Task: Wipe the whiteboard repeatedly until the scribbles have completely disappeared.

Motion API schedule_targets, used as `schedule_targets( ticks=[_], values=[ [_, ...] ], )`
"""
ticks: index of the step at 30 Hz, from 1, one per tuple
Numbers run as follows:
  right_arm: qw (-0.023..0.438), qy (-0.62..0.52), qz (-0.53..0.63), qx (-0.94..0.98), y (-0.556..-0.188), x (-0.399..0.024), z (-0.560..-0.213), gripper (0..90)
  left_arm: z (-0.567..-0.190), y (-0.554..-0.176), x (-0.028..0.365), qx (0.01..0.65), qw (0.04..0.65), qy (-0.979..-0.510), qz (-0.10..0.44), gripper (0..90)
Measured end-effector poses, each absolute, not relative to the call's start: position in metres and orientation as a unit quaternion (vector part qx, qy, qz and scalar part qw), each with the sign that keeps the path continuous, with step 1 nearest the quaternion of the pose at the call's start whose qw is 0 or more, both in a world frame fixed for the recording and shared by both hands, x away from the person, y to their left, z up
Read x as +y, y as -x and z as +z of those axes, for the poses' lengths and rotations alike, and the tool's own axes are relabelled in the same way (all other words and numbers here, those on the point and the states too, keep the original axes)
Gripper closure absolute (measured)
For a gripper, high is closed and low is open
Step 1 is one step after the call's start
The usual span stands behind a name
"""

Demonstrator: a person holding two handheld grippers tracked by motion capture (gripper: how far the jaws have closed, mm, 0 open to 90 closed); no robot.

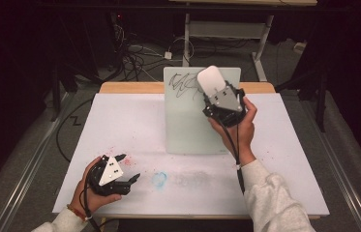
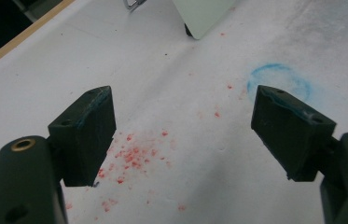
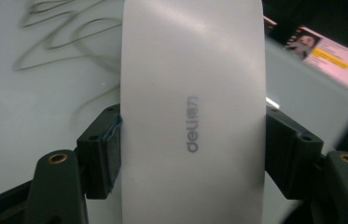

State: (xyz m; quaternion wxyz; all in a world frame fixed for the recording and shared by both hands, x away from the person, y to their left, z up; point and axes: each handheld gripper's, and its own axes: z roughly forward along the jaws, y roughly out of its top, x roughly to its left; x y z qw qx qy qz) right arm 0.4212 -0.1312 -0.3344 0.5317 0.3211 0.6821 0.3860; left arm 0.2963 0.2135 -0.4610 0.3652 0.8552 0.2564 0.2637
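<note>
We see whiteboard [image 1: 188, 130] scribbles partly hidden behind white eraser [image 1: 210, 81]. Right gripper [image 1: 215, 94] clamps eraser by its sides, over board's far end. Left gripper [image 1: 128, 170] gapes wide, holds nothing, above red specks [image 2: 132, 156].

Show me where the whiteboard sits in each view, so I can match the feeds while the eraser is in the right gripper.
High view: the whiteboard lies at top centre of the table, black scribble near its far edge.
Left gripper view: one rounded corner of it at the top edge, centre-right.
Right gripper view: it spreads behind the white eraser, scribble at upper left.
Shared landmark: the scribble, seen in the high and right gripper views.
</note>
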Motion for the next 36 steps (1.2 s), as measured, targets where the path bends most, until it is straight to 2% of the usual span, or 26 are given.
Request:
schedule_targets(
  ticks=[4,10,24,28,36],
  values=[
    [0.530,-0.336,0.394,0.671,-0.426,-0.138,-0.323,30.9,-0.461,-0.297,0.213,0.256,0.363,-0.856,0.263,21.1],
    [0.521,-0.314,0.391,0.691,-0.424,-0.119,-0.326,30.9,-0.461,-0.296,0.212,0.255,0.364,-0.856,0.263,21.1],
    [0.515,-0.258,0.365,0.731,-0.405,-0.076,-0.378,30.8,-0.461,-0.295,0.213,0.254,0.365,-0.856,0.264,21.1],
    [0.515,-0.252,0.364,0.734,-0.403,-0.080,-0.382,30.9,-0.460,-0.295,0.213,0.254,0.364,-0.856,0.265,21.1],
    [0.529,-0.306,0.382,0.693,-0.408,-0.112,-0.370,30.9,-0.461,-0.295,0.213,0.254,0.363,-0.857,0.263,21.1]
  ],
)
